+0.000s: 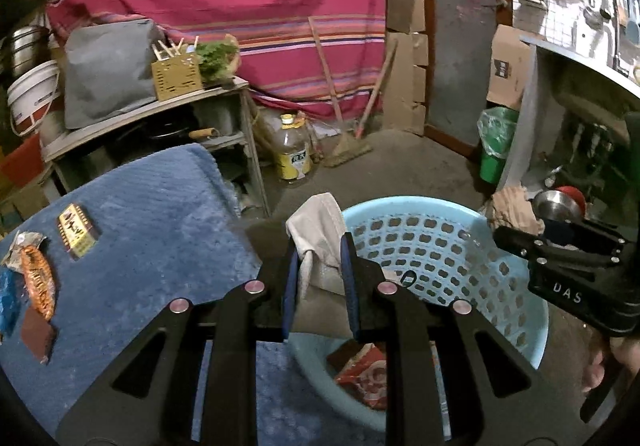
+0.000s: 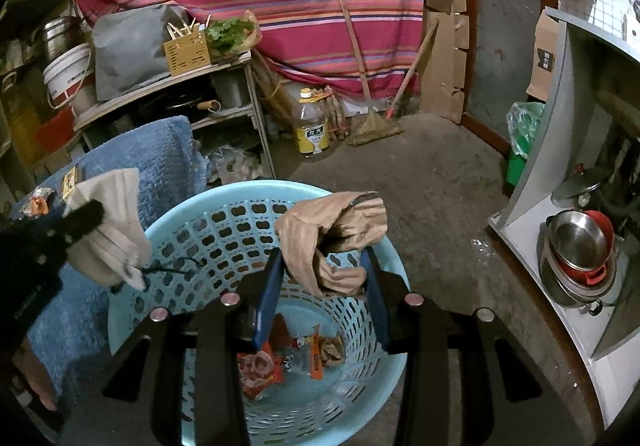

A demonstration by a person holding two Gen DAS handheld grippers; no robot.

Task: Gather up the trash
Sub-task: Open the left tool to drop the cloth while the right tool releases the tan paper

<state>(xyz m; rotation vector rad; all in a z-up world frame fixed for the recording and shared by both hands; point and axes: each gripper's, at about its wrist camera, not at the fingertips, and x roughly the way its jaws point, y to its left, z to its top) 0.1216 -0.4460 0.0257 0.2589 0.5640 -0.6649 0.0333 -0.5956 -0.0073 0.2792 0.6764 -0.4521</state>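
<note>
Both tools grip trash above the basket (image 2: 224,201): the left tool (image 1: 318,278) is clamped on a white mask (image 1: 316,226), the right tool (image 2: 324,282) on a brown paper bag (image 2: 336,230). Wrappers (image 2: 260,366) already lie in the basket's bottom. Several wrappers (image 1: 38,282) and a small box (image 1: 77,232) remain on the blue mat (image 1: 160,213), so I judge the job about half done.

Cluttered home kitchen (stacked pots (image 2: 576,258))
</note>
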